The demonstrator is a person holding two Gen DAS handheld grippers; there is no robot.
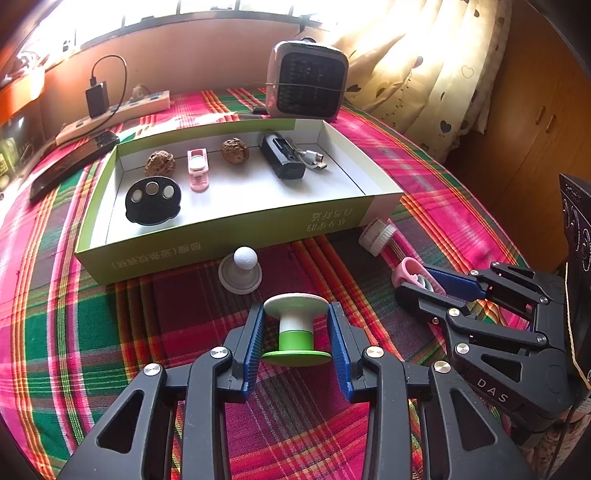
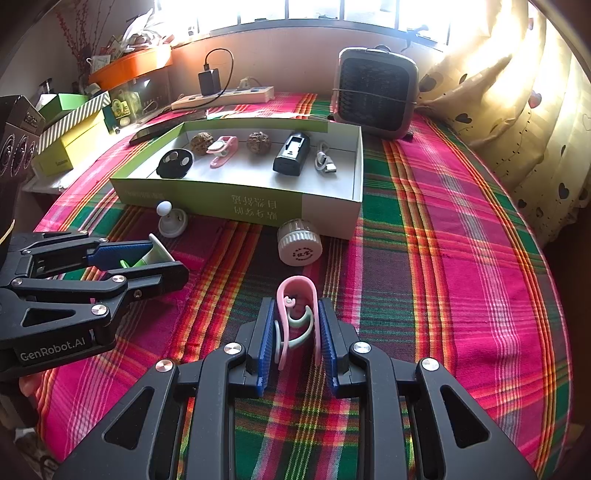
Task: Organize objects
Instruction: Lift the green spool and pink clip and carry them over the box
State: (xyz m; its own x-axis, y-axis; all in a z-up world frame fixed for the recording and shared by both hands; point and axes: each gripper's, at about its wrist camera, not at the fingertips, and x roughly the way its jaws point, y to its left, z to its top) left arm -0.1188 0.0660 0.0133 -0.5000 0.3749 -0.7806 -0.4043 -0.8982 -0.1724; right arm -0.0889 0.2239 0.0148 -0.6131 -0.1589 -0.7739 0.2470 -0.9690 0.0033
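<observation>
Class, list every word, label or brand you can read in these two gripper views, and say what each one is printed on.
"DAS": on the right gripper, its body.
"GenRobot.AI": on the left gripper, its body.
Chinese print, upside down: on the green box front wall; too distorted to quote.
Round stamp on the white jar lid: too small to read.
Yellow-green box at the left: small word, blurred.

Bright daylight floods through the far window (image 2: 295, 11); a heart-patterned curtain (image 2: 517, 110) hangs right, beside wooden cabinets (image 1: 535, 122).
</observation>
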